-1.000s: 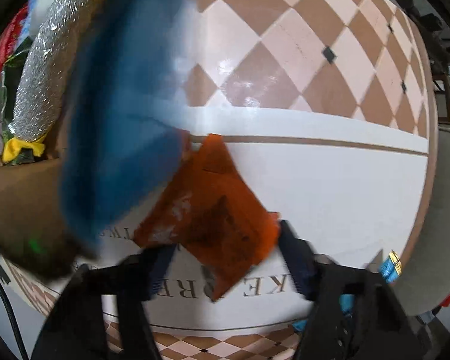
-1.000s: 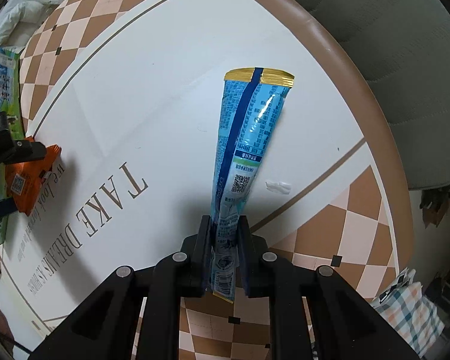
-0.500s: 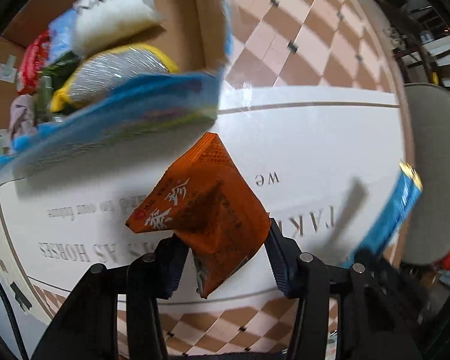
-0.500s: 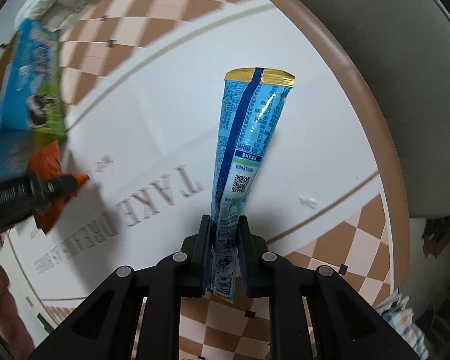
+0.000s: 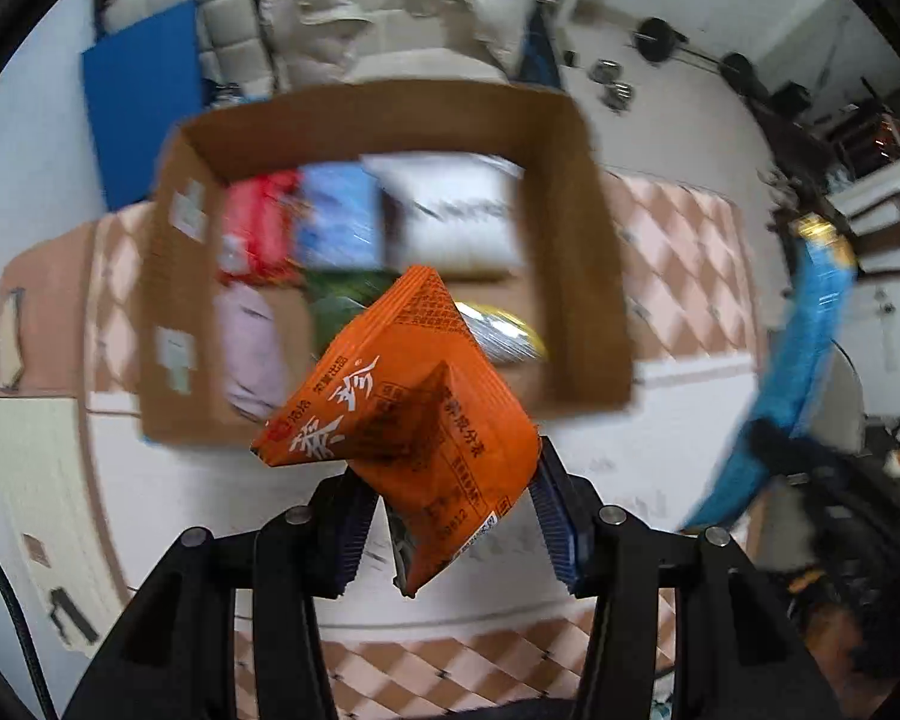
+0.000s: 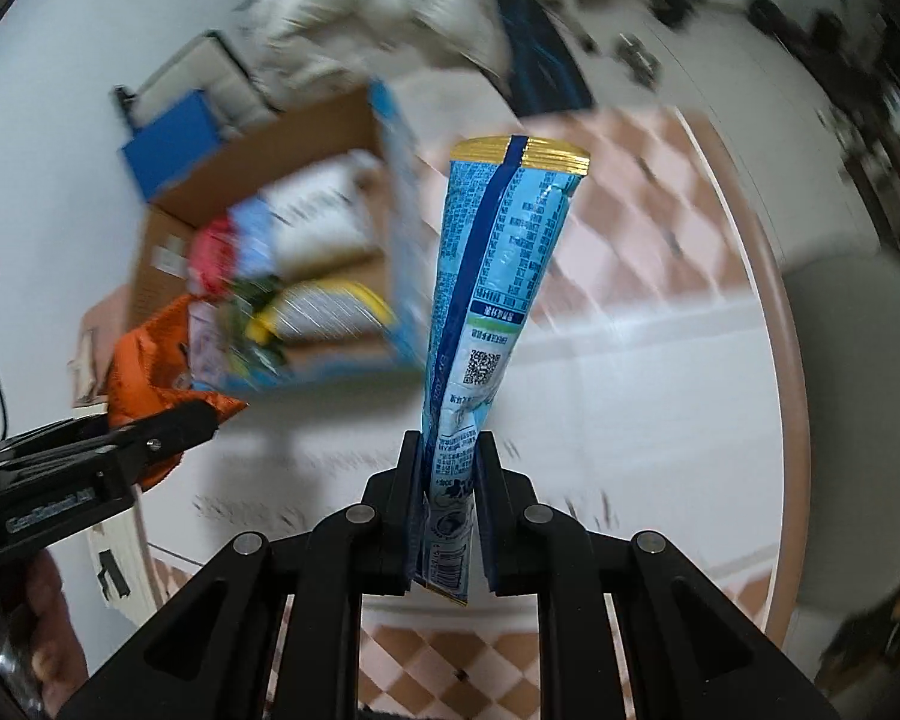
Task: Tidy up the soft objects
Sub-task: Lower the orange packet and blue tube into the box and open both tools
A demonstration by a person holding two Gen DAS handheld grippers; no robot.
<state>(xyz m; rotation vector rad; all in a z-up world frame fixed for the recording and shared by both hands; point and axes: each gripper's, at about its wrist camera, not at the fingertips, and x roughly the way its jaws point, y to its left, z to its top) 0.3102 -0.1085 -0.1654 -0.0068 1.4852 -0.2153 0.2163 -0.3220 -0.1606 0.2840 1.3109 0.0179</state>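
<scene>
Two grippers hang above a round table (image 6: pixel 660 396) whose brown rim curves down the right of the right wrist view, with white tabletop open between that rim and a cardboard box (image 5: pixel 576 228) at upper centre of the left wrist view. The box walls stand up around blurred packets, among them a white packet (image 5: pixel 456 222) and a red one (image 5: pixel 252 228).

The left gripper (image 5: pixel 450 516) pinches a creased orange sachet (image 5: pixel 414 396) at frame centre, its pads pressing the sachet's lower sides. The right gripper (image 6: pixel 447 510) is pressed together on the bottom of a long blue packet (image 6: pixel 498 276), which stands upright with its gold seal at the top.

A second ago the table filled both views close up, the box only at the left edge; now the whole box lies below and the room's floor shows around the table, both views blurred. The grips are unchanged.

A white quilt (image 6: pixel 378 18) lies at upper centre of the right wrist view, a blue mat (image 5: pixel 144 114) at upper left of the left wrist view, weights (image 5: pixel 654 36) at upper right.
</scene>
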